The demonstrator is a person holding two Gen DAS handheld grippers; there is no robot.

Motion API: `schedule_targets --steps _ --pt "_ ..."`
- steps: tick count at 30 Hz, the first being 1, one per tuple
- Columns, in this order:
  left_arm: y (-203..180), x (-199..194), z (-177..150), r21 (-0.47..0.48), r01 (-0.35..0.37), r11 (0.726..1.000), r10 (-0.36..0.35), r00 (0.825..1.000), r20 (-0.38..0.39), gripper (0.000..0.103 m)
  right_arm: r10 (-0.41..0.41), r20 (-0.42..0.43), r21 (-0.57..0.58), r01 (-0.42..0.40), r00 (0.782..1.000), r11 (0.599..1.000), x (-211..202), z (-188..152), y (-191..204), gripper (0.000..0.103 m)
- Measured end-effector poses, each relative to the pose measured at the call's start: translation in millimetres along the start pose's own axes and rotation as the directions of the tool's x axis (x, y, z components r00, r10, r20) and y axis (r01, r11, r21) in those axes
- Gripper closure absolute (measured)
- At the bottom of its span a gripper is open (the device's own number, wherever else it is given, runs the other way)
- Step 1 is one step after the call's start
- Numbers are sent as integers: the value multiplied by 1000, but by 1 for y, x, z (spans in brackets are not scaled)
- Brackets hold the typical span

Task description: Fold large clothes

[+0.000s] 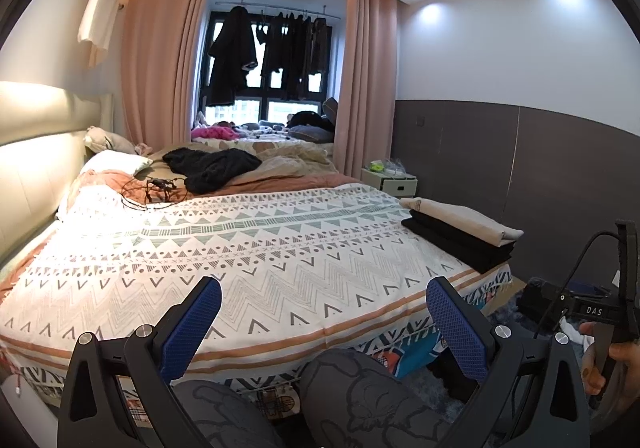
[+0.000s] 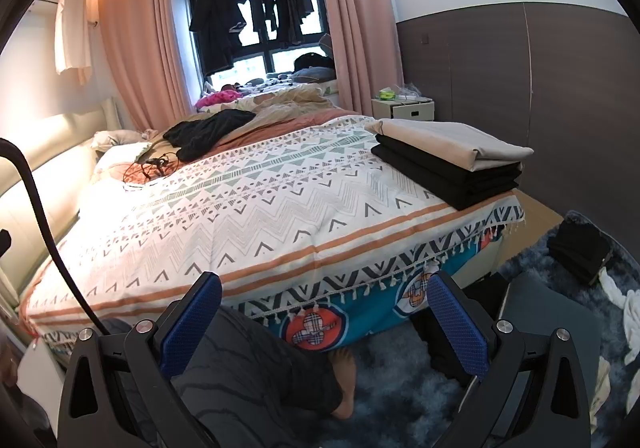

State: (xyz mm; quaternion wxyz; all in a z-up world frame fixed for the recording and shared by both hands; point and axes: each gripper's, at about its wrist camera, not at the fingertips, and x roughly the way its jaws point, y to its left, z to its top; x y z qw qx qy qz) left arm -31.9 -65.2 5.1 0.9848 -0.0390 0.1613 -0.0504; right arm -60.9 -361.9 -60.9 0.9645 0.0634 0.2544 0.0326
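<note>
Black knit garment [image 1: 210,166], crumpled at the far end of the bed [image 1: 280,248], beyond the patterned blanket [image 2: 248,208]; probably soft, floppy, light, best pinched at a shoulder seam or hem edge. Nearer, at the bed's right corner, folded stack [image 2: 452,160], beige over black. Smaller: left gripper [image 1: 324,322] and right gripper [image 2: 324,322], both spread wide, empty, short of the bed's near edge.
</note>
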Motion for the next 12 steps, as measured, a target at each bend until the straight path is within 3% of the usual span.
schedule_targets --steps 12 --pt "-2 -2 -5 1 -1 1000 1 1000 -7 1 -2 -8 -6 2 1000 1000 2 -1 -1 0"
